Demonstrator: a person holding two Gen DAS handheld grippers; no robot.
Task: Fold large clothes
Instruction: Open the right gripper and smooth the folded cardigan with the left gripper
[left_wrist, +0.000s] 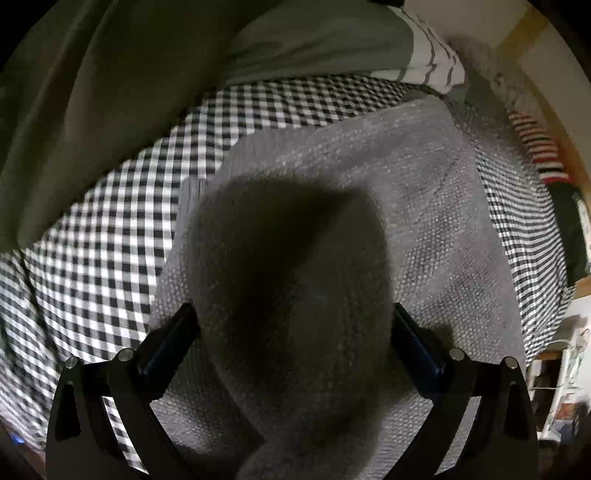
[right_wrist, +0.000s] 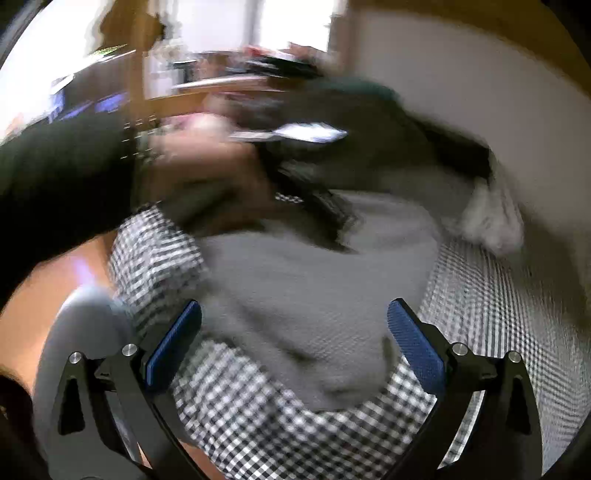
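Fingers spread wide on both: left gripper (left_wrist: 293, 325) low over grey knit garment (left_wrist: 332, 177), right gripper (right_wrist: 293, 325) above its near edge. Garment flat on checked bedcover (left_wrist: 110, 229), unheld. Risk: pinching bedcover along with knit.

Sweater (left_wrist: 332, 177) spread on checked cover (left_wrist: 110, 229) ahead of left gripper (left_wrist: 293, 334); draped cloth (left_wrist: 92, 92) upper left, pillow (left_wrist: 432, 55) beyond.

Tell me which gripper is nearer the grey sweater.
Left. The left gripper is open right over the grey sweater, fabric bulging between its fingers. The right gripper, also open, hovers over its edge.
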